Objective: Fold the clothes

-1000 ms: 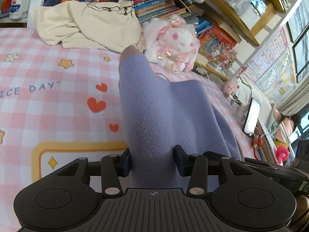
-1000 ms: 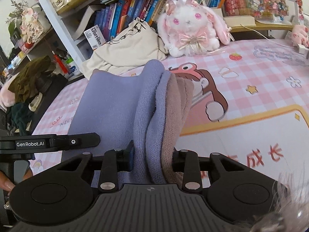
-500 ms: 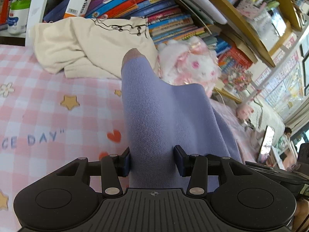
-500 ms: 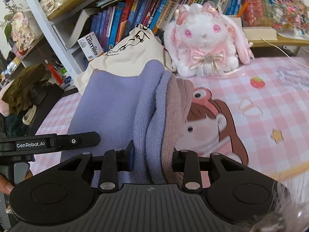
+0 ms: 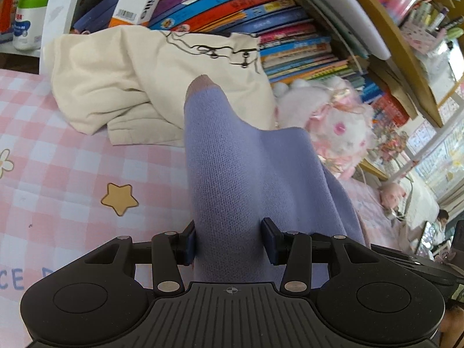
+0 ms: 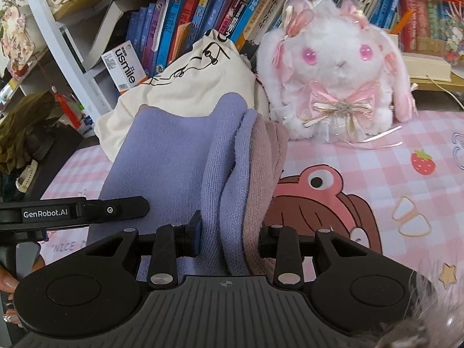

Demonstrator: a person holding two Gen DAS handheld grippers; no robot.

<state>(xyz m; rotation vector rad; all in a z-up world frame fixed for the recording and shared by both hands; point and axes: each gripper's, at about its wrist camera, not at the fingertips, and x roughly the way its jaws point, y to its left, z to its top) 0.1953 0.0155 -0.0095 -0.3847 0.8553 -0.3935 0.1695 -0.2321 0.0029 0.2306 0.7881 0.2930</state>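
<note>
Bookshelves (image 5: 261, 14) and the plush rabbit (image 6: 333, 66) loomed nearer than a second earlier: we had carried the lilac garment (image 5: 240, 179) across the pink checked bed (image 5: 72, 179), left tongs (image 5: 229, 240) and right tongs (image 6: 229, 237) both clenched on its bunched edge, probably completing a fold.

"usmile" on a white box (image 6: 124, 66), "genrobot.ai" on the left gripper (image 6: 72, 211), "nice" on the pink sheet (image 6: 333, 156).
</note>
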